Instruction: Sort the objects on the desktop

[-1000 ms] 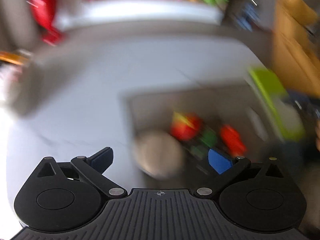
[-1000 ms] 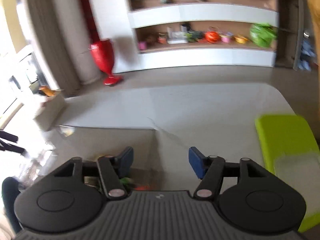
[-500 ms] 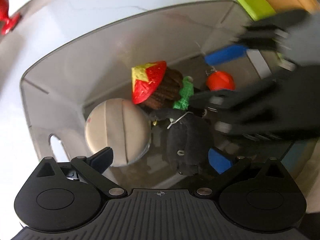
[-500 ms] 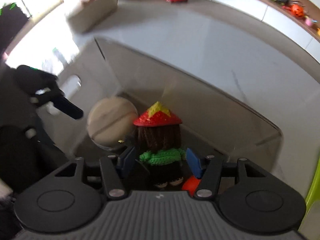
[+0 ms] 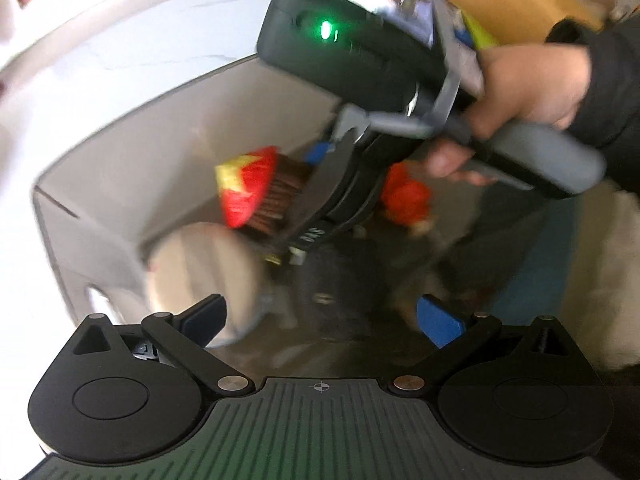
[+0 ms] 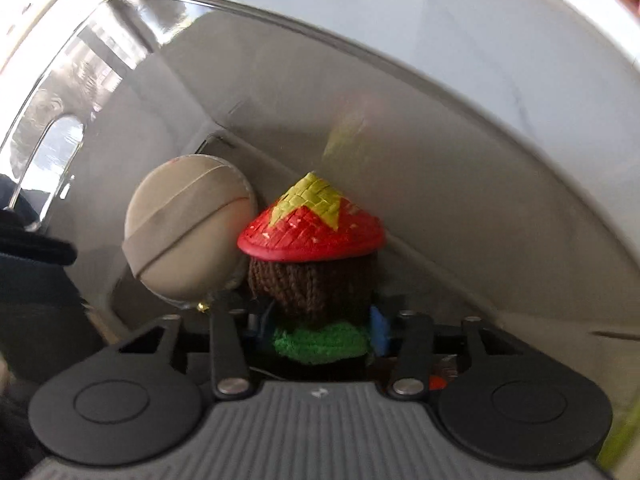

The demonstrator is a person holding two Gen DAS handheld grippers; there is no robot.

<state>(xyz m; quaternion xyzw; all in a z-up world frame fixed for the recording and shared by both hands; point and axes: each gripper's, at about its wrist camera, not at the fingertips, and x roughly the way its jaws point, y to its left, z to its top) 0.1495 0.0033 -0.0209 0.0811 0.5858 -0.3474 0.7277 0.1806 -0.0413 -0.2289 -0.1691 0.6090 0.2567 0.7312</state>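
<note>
A clear plastic bin (image 6: 440, 92) on a white table holds a knitted doll (image 6: 316, 280) with a red and yellow woven hat, brown hair and green collar, a round beige pad (image 6: 188, 236), a dark plush toy (image 5: 340, 292) and an orange-red toy (image 5: 406, 196). My right gripper (image 6: 316, 328) reaches down into the bin, its blue pads closed against the doll's green collar. In the left wrist view the right gripper (image 5: 320, 160) covers the doll (image 5: 256, 192). My left gripper (image 5: 320, 316) is open and empty, above the plush and the pad (image 5: 204, 268).
The bin's walls surround both grippers; a handle cut-out (image 6: 56, 148) shows in its left wall. A lime-green object (image 5: 480, 32) lies beyond the bin at the right. A person's hand (image 5: 532, 88) grips the right tool.
Both grippers dropped from above the table into the bin. The right gripper moved forward and closed its fingers around the doll's neck. The left gripper stayed open.
</note>
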